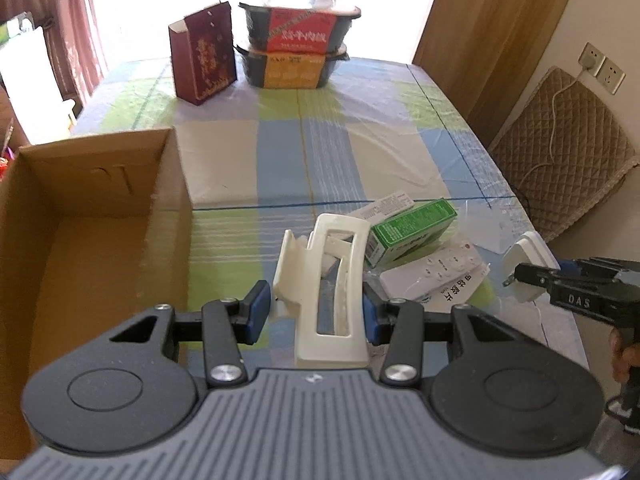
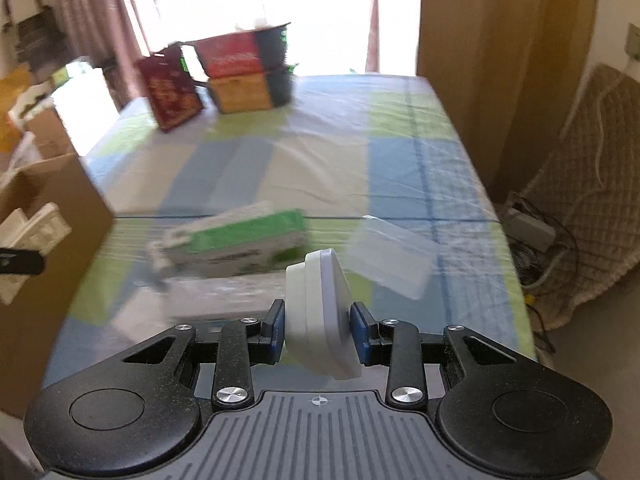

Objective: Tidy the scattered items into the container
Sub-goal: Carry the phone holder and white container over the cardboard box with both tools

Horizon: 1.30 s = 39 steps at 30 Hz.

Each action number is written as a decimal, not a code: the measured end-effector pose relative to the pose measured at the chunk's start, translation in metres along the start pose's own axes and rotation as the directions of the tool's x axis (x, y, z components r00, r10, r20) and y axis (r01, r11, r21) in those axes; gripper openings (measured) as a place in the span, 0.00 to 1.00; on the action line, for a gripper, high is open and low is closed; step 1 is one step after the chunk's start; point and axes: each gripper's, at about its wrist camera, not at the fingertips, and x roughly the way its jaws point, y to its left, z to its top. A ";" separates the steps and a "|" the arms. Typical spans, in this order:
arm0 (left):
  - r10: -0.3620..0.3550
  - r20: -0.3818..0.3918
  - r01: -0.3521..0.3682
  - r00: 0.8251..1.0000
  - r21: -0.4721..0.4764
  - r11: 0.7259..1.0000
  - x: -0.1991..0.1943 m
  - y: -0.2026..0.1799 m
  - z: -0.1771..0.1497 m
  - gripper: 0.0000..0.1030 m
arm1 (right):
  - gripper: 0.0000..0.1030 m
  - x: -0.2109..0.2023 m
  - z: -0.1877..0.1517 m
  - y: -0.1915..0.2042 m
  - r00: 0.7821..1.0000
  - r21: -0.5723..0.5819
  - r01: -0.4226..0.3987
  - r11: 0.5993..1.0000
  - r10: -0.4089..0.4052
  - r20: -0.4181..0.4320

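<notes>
My left gripper (image 1: 316,314) is carrying a cream hair claw clip (image 1: 326,292). Its blue pads (image 1: 258,312) are standing wide apart: the right pad is touching the clip's side, while a clear gap is showing between the left pad and the clip, so I cannot tell how firmly the clip is being held. The clip is hanging just right of the open cardboard box (image 1: 100,184), which is sitting at the left edge of the checked tablecloth (image 1: 280,148) with nothing showing inside it from this view.

My right gripper (image 2: 318,330) is clamping a white charger plug (image 2: 320,312) between its pads, one on each flat side, with the plug tilted and lifted above the cloth. From the left camera I am seeing that same plug (image 1: 524,266) with its metal prongs pointing left, held at the table's right edge (my hand is just showing at the grip).

Between the two grippers, the remaining things are lying on the cloth: a green and white carton (image 1: 408,230) resting on top of a white remote control (image 1: 436,274), with a printed leaflet under them. A clear plastic case (image 2: 390,258) is lying just beyond the plug in the right view, which is blurred.

At the far end of the table, a dark red gift bag (image 1: 204,56) is standing upright beside two stacked food tubs (image 1: 298,46).
</notes>
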 end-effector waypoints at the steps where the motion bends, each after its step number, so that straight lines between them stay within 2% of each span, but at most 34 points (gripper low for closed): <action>1: 0.005 0.006 -0.005 1.000 -0.001 1.000 -0.005 0.002 -0.001 0.40 | 0.35 -0.004 0.000 0.008 1.000 -0.008 -0.011 1.000 0.011 0.002; 14: 0.068 0.078 -0.065 0.995 -0.042 0.997 -0.072 0.051 -0.017 0.40 | 0.35 -0.057 0.013 0.112 0.986 -0.145 -0.147 0.978 0.156 0.055; 23: 0.123 0.107 -0.115 0.987 -0.084 0.990 -0.112 0.096 -0.032 0.40 | 0.35 -0.072 0.023 0.177 0.965 -0.247 -0.231 0.941 0.255 0.069; 27: 0.149 0.112 -0.138 0.982 -0.101 0.985 -0.128 0.117 -0.039 0.40 | 0.35 -0.069 0.028 0.208 0.941 -0.256 -0.314 0.914 0.335 0.044; 33: 0.202 0.065 -0.196 0.977 -0.096 0.976 -0.132 0.151 -0.053 0.40 | 0.35 -0.053 0.030 0.255 0.869 -0.208 -0.489 0.847 0.493 -0.034; 39: 0.202 0.006 -0.200 0.979 -0.121 0.972 -0.125 0.181 -0.070 0.40 | 0.35 -0.027 0.025 0.291 0.812 -0.115 -0.582 0.805 0.571 -0.118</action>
